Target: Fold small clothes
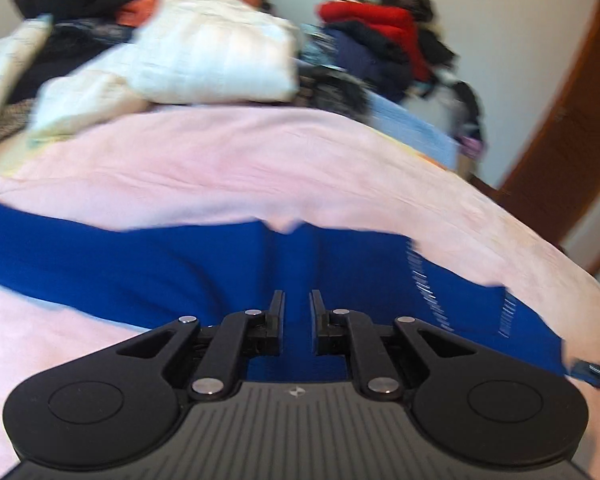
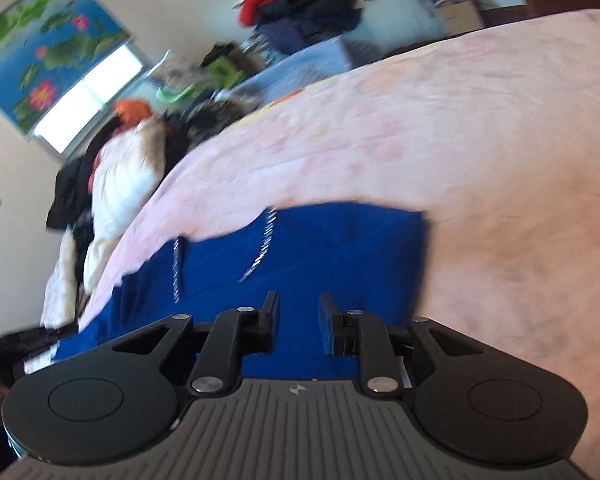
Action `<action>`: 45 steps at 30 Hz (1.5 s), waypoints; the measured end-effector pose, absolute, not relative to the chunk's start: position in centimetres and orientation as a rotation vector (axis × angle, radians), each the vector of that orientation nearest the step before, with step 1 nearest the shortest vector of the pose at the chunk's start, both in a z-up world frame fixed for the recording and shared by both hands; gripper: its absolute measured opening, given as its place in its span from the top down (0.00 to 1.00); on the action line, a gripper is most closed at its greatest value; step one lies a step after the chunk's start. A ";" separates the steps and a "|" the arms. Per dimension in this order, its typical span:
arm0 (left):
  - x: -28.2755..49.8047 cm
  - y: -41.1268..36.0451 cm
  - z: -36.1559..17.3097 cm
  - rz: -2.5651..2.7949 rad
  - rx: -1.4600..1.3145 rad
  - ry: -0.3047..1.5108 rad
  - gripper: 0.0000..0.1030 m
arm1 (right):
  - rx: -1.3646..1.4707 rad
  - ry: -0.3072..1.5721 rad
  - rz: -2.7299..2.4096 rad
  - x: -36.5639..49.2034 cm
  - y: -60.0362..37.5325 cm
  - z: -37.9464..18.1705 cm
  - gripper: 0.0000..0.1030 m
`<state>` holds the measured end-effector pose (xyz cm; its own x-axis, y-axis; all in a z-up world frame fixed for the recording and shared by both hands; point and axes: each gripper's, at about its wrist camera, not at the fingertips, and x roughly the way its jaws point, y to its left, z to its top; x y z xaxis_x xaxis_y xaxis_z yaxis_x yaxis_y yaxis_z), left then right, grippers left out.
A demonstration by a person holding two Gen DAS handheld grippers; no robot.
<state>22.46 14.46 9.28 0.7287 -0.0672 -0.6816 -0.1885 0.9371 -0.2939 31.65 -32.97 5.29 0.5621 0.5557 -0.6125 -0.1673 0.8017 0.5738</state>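
A blue garment (image 1: 140,272) with white lettering lies spread flat on the pink bed cover (image 1: 220,168). My left gripper (image 1: 297,296) hovers just over the garment's middle. Its jaws stand a narrow gap apart, with only the cloth below showing between them. In the right wrist view the same blue garment (image 2: 340,248) lies on the pink cover (image 2: 460,140). My right gripper (image 2: 299,298) is above the garment's near part, open, with nothing between its fingers. Both views are blurred.
Behind the garment sit white folded cloth (image 1: 212,48) and dark clothes. A heap with a red garment (image 1: 372,20) rises further back. A wooden door (image 1: 572,120) stands at the right. A window under a flowered blind (image 2: 40,60) is on the far wall.
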 end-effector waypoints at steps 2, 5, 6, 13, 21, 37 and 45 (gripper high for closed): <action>23.1 11.7 7.8 0.022 -0.313 0.798 0.89 | 0.424 0.908 0.470 32.4 -30.3 4.7 0.76; 24.4 9.7 4.3 0.057 -0.253 0.872 0.89 | 0.283 0.933 0.444 32.6 -27.2 3.8 0.68; 24.5 9.7 3.2 0.078 -0.254 0.890 0.89 | 0.208 0.929 0.421 32.4 -26.4 3.6 0.66; 23.2 10.9 2.8 0.058 -0.319 0.833 0.89 | 0.137 0.905 0.406 31.7 -26.1 2.7 0.67; 14.4 24.2 6.6 0.310 -0.747 0.445 0.26 | 0.131 0.886 0.387 31.0 -25.6 2.7 0.62; 10.3 46.6 0.1 0.865 -1.272 0.260 0.45 | 0.096 0.884 0.446 30.8 -22.6 2.5 0.13; 13.2 46.0 2.1 0.861 -1.039 0.329 0.95 | 0.173 0.883 0.454 31.0 -23.4 2.5 0.13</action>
<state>13.17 46.03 2.11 0.6395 0.4646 -0.6126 -0.7547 0.2271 -0.6156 31.01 -23.43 2.51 0.5476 0.4508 -0.7049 -0.3109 0.8918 0.3288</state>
